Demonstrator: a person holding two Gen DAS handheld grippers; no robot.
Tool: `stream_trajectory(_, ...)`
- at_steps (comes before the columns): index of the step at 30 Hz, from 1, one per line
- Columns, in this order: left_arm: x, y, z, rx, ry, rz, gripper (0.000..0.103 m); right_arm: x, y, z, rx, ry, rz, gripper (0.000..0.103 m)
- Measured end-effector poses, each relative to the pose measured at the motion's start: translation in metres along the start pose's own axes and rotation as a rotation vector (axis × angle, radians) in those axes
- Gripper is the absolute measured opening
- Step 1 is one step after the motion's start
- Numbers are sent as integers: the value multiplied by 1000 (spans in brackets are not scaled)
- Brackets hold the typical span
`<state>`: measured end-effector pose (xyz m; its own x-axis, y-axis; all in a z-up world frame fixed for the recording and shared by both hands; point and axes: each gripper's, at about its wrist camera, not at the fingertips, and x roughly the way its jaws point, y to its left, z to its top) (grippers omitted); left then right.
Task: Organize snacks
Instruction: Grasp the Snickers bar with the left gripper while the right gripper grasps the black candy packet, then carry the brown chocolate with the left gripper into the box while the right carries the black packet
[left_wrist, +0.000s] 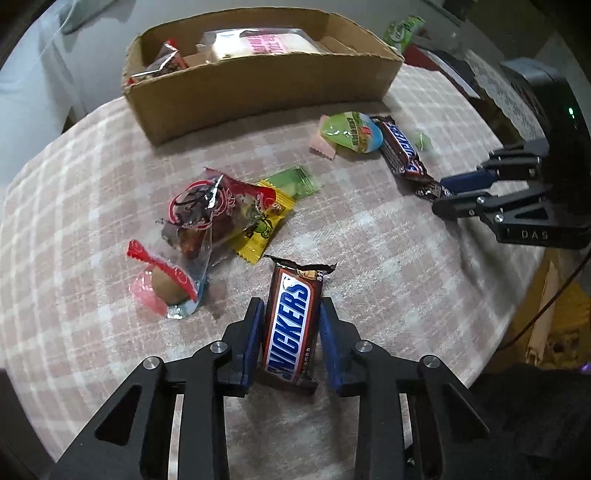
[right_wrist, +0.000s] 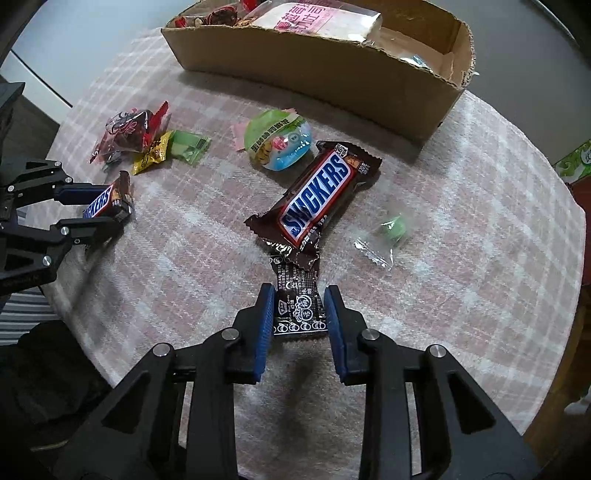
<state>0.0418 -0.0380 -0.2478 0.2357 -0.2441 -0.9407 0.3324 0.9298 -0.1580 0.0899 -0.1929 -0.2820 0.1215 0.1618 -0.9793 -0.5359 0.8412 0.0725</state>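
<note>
Jaws astride Snickers bar (left_wrist: 289, 325), level

Each black hand-held gripper (left_wrist: 290, 343) has blue pads (right_wrist: 264, 325) and silver screws.

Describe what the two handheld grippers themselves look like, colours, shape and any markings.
Both match: the left gripper and right gripper have black angular linkage frames with triangular cutouts and silver pivot bolts, tipped with ribbed blue pads. Seen from the left wrist, the right gripper's frame carries white "DAS" lettering, its dark housing shows a small green light, and a thin dark cable hangs behind.
</note>
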Motion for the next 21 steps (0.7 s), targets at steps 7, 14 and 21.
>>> stream_trajectory(7, -18, 15, -10, -70, -41, -31, 28, -16, -11, -13, 86, -46, 37, 28)
stream_trajectory(14, -42, 28, -6, -150, -107, -50, 27, -45, -26, -19, 166, -116, 58, 28)
stream_trajectory(21, -55, 32, 15, -132, -161, -39, 26, -73, -27, 2, 171, -195, 51, 28)
